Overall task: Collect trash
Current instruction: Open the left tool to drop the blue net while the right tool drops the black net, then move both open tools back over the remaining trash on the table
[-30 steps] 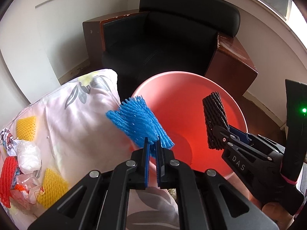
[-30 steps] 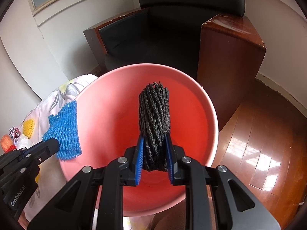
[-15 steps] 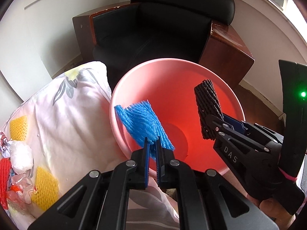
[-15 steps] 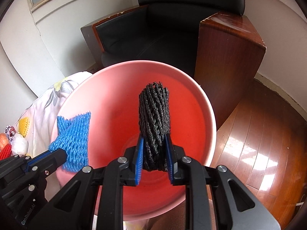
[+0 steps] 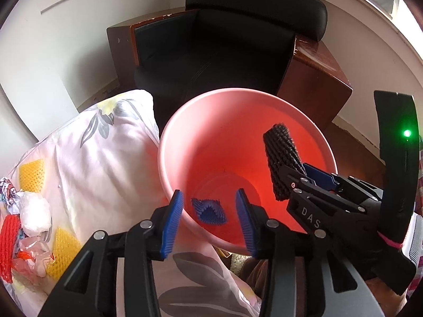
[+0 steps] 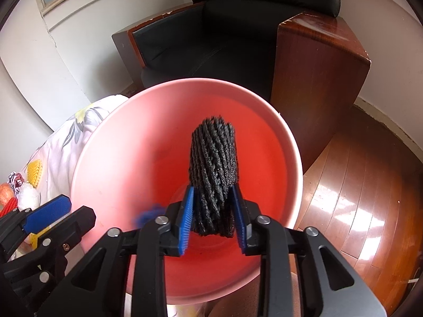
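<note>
Behind your work stands a black armchair (image 5: 227, 42) with dark wooden sides, set in a corner of pale walls, and a glossy wooden floor (image 6: 357, 200) runs off to the right. Below you sits a pink bucket (image 5: 169, 142), pressed against a floral-print cushion (image 5: 105, 163) on its left.

Your left gripper (image 5: 208, 219) hangs over the bucket's near rim with its blue pads wide apart; its jaws have just been opening and nothing is between them. The blue foam net (image 5: 208, 210) lies loose at the bottom of the bucket, seen through the gap of those jaws. In the right wrist view it shows only as a blurred blue patch (image 6: 148, 215) low in the bucket.

Your right gripper (image 6: 212, 219) points down into the bucket with the black foam net (image 6: 212, 163) standing upright between its pads. Its jaws have just been opening, and I cannot tell whether the pads still press on the net's sides.

On the cushion's far left lie more scraps: two yellow foam nets (image 5: 33, 175), a red foam net (image 5: 9, 243), a white crumpled piece (image 5: 35, 211) and clear plastic wrapping (image 5: 31, 257), well apart from the bucket.
</note>
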Demonstrator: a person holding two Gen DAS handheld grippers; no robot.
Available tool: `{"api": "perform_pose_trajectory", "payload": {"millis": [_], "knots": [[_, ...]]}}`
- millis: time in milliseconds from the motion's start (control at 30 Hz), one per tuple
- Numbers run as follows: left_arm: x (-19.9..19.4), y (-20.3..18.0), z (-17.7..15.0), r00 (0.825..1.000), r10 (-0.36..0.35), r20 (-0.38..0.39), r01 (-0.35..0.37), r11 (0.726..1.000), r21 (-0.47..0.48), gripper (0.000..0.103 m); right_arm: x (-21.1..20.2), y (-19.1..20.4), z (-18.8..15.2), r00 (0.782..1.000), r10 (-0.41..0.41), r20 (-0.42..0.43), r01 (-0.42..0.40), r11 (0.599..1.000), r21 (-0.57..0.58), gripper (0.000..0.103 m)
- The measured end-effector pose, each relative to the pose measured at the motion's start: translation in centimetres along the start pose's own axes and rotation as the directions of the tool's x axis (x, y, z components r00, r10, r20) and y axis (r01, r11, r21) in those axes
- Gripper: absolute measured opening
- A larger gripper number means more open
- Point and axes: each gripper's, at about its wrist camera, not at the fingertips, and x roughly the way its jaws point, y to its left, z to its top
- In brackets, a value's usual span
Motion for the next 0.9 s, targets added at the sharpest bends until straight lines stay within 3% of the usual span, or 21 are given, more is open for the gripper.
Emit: {"api": "perform_pose_trajectory", "payload": {"millis": [400, 900], "knots": [[-2.8, 0.6, -0.4, 0.998, 0.007, 0.057, -0.005, 1.000, -0.024, 0.042, -1.9, 0.8, -0.4, 0.999, 0.017, 0.040, -0.015, 0.999, -0.030, 0.036], [-6.6, 2.0, -2.8, 0.990, 0.033, 0.141, -0.026, 0.998, -0.050, 0.042, -6.3, 2.5, -2.5, 0.987, 0.050, 0.155, -0.044, 0.998, -0.037, 0.036]]}}
